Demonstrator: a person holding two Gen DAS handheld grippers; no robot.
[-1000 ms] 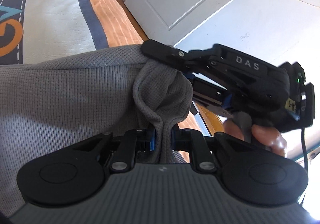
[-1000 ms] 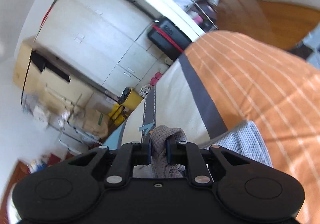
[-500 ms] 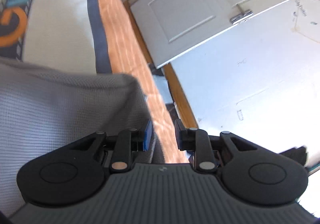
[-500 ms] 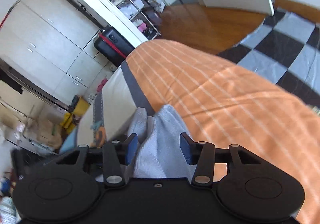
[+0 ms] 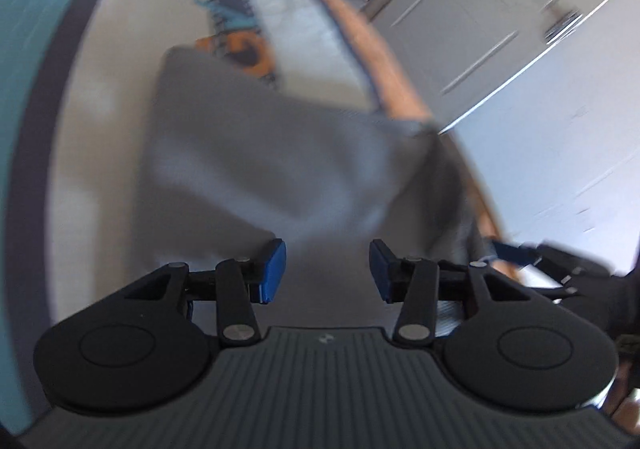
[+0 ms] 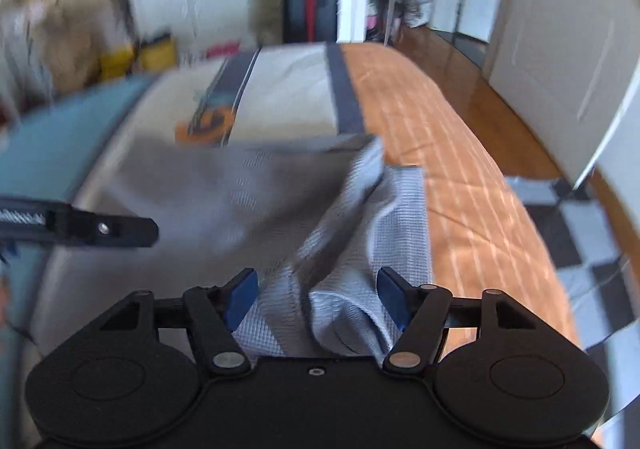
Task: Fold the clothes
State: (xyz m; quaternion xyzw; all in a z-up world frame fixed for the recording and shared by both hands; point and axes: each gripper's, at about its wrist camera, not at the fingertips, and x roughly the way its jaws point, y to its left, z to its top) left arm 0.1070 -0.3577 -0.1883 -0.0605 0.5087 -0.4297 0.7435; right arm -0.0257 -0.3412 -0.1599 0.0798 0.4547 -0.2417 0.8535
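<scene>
Two grippers, left gripper [image 5: 327, 273] and right gripper [image 6: 316, 299], jaws apart, grey garment [image 6: 256, 193] lying just ahead on bed [image 6: 420, 105]

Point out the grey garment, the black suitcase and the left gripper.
grey garment [image 6: 256, 193]: right wrist view, flat middle of cloth.
black suitcase [image 6: 310, 5]: right wrist view, front face.
left gripper [image 5: 327, 273]: left wrist view, between open fingertips.
</scene>
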